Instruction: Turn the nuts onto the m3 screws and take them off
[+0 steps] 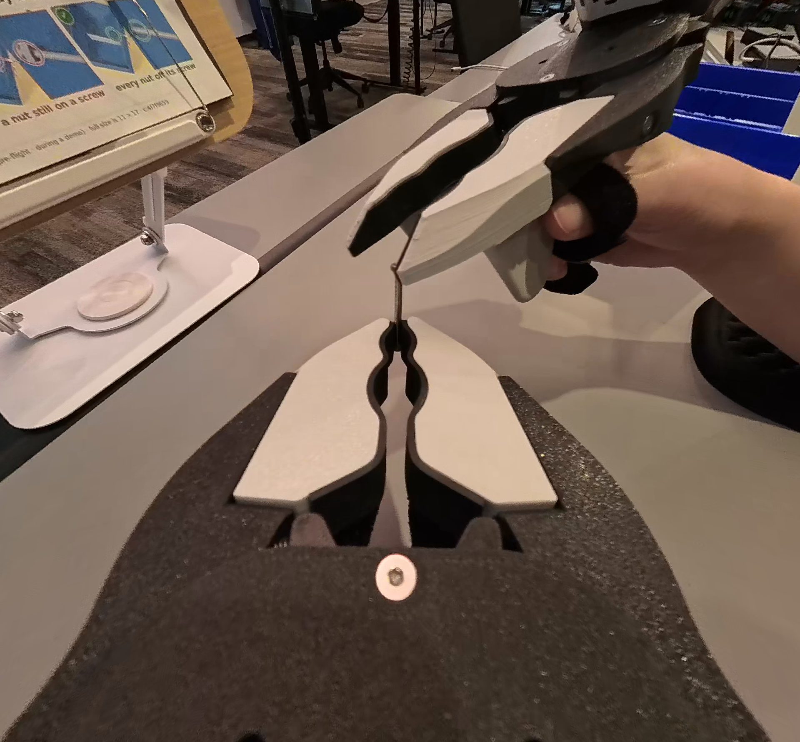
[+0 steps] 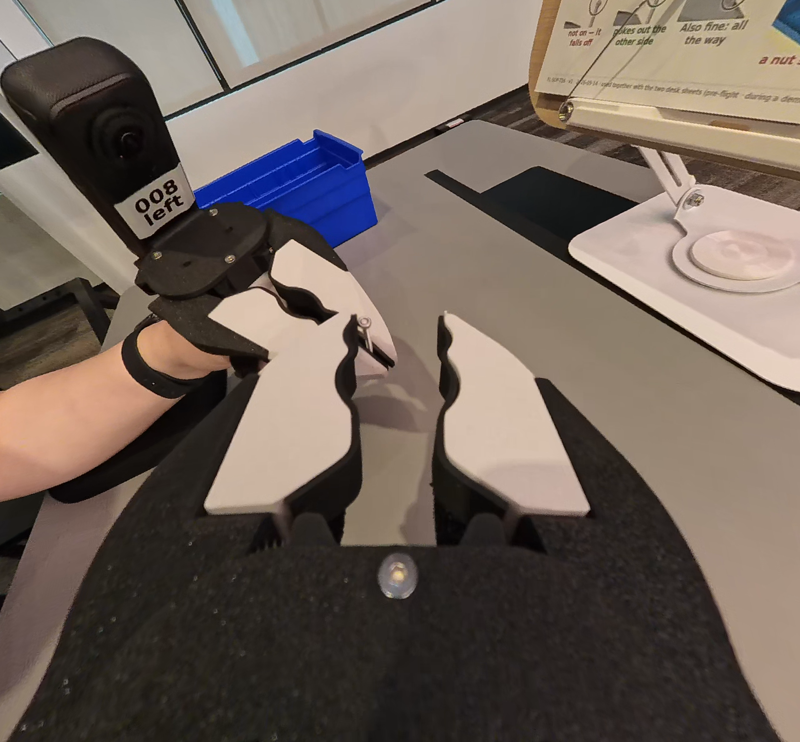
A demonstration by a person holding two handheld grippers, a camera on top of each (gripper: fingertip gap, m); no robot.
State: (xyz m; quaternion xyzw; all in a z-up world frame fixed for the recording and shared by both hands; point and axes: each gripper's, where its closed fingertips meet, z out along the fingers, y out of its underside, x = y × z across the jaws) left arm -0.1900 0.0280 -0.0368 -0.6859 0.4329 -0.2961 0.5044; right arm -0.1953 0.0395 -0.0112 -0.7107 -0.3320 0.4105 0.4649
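The left gripper is closed on a thin metal screw, its two white fingertips pinching the lower end of the shank. In the left wrist view the screw's long axis runs away from the fingertips, upward in the picture, and its far end meets the lower edge of the right gripper above it. The screw is slim, silver-grey and threaded along the shank. In the right wrist view the same screw shows a small round silver head with a socket recess, sticking out of the left gripper's closed tips, head end up and far, shank slanting down toward the near right.

The right gripper is open, its fingers well apart over bare grey table; the left one of them lies just beside the screw head. Whether it touches the screw cannot be told. A hand with black finger straps holds the right gripper's handle.

On the table's far left side stands a white stand bearing a printed sheet. A blue bin sits far behind the left gripper. A black round pad lies at the right edge of the table.
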